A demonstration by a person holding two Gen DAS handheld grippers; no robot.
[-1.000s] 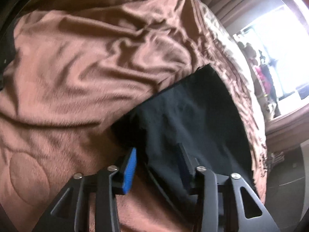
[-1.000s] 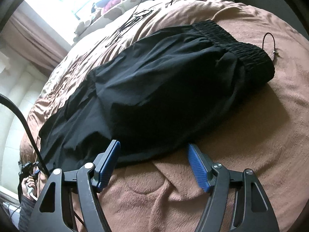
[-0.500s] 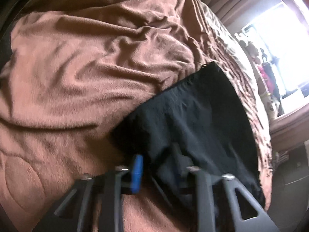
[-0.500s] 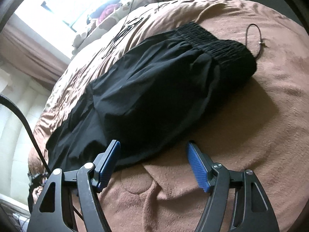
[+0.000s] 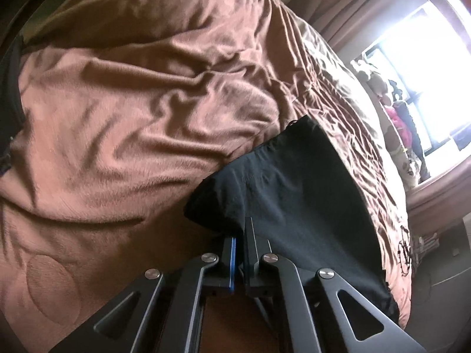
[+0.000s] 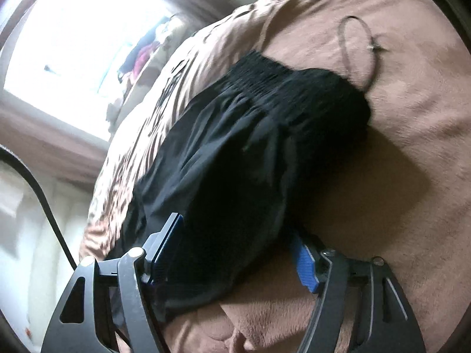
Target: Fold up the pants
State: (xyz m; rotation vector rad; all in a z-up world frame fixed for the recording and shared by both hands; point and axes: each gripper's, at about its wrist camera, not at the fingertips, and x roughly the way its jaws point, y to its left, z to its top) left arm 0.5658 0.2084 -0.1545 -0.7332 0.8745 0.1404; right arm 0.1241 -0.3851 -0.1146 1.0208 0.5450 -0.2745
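Pants (image 5: 300, 194) hem between closed left jaws

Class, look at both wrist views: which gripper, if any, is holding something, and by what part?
The left gripper pinches the black pants at the leg-end hem corner. The right gripper straddles their side edge, open, holding nothing.
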